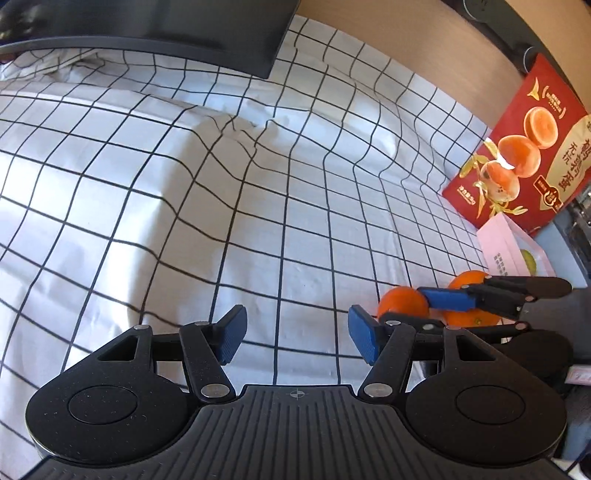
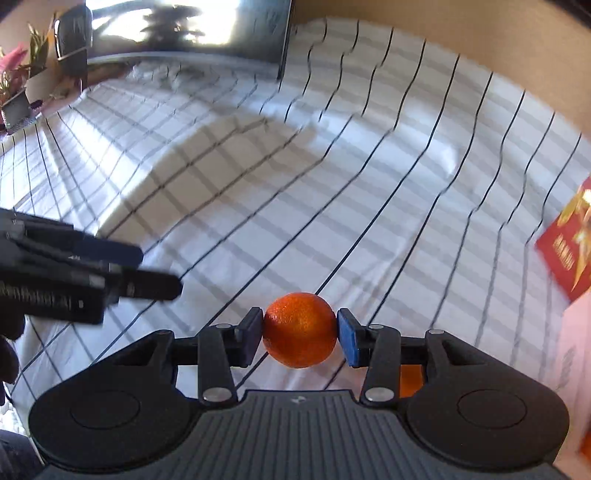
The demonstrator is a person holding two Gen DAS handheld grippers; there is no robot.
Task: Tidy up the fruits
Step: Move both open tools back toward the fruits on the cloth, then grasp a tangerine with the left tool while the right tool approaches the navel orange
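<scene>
My right gripper (image 2: pixel 300 336) is shut on an orange (image 2: pixel 300 334), held above the checked cloth (image 2: pixel 332 184). The same orange (image 1: pixel 403 303) shows in the left wrist view at the lower right, clamped by the right gripper (image 1: pixel 408 308). More oranges (image 1: pixel 467 299) lie behind it there, partly hidden by its fingers. Another orange (image 2: pixel 410 380) peeks out under my right gripper's linkage. My left gripper (image 1: pixel 295 332) is open and empty over the cloth; it also shows at the left edge of the right wrist view (image 2: pixel 147 273).
A red fruit box (image 1: pixel 524 155) printed with oranges stands at the right, also seen in the right wrist view (image 2: pixel 569 251). A pink box (image 1: pixel 513 254) lies in front of it. A dark monitor (image 1: pixel 166 29) stands at the back. Potted plants (image 2: pixel 18 92) sit far left.
</scene>
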